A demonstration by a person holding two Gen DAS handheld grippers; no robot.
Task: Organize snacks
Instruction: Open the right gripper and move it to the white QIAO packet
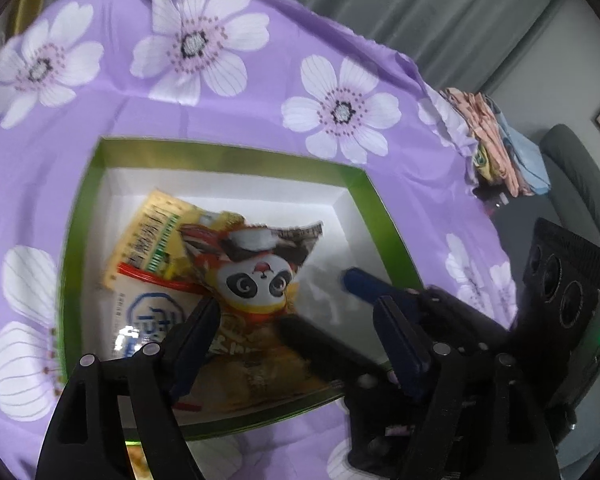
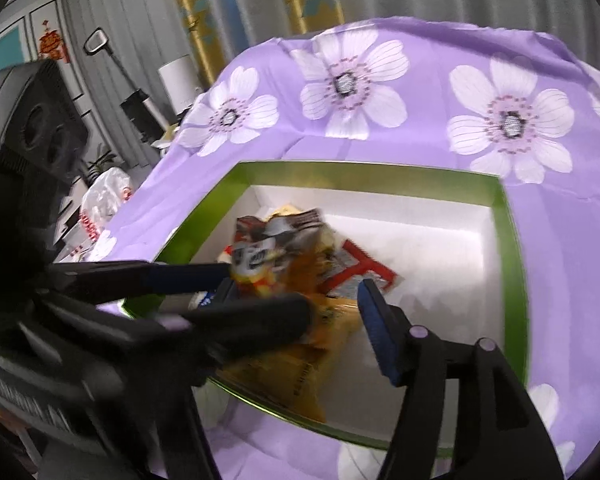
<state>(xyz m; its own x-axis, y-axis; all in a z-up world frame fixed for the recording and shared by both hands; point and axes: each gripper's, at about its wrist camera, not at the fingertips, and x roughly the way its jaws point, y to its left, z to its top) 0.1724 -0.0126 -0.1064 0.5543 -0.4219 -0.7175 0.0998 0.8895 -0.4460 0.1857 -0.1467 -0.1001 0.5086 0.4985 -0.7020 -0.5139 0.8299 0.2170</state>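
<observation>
Left wrist view, nearest the lens: the left gripper (image 1: 296, 332) stands with its two blue-padded fingers spread apart. The panda-print snack bag (image 1: 256, 280) lies below and between them, but no pad presses on it; the gripper holds nothing. Just to the right, the right gripper (image 1: 324, 308) reaches into the same area from the side, its jaws likewise parted, one blue-tipped finger above the box floor and the other, darker finger across the lower part of the panda bag.

Right wrist view: the right gripper (image 2: 300, 304) shows open jaws. Its right finger hangs over the white floor of the box; its left finger is largely hidden behind the left gripper (image 2: 268, 296), which crosses the view from the left edge. The orange lower part of the panda-print snack bag (image 2: 284, 264) lies between the fingers. The picture is blurred here, so contact between pads and bag cannot be confirmed.

Farther out: the snacks lie inside a green-walled box (image 1: 356, 184) with a white interior. Under the panda bag sit a yellow snack packet (image 1: 156, 232) with a red band and a pale packet (image 1: 148, 312) with a blue emblem. These items occupy the left portion of the box; the right portion shows bare white floor.

Farthest: the box rests on a purple floral cloth (image 1: 228, 96). Beyond it hang grey curtains (image 1: 440, 12).
</observation>
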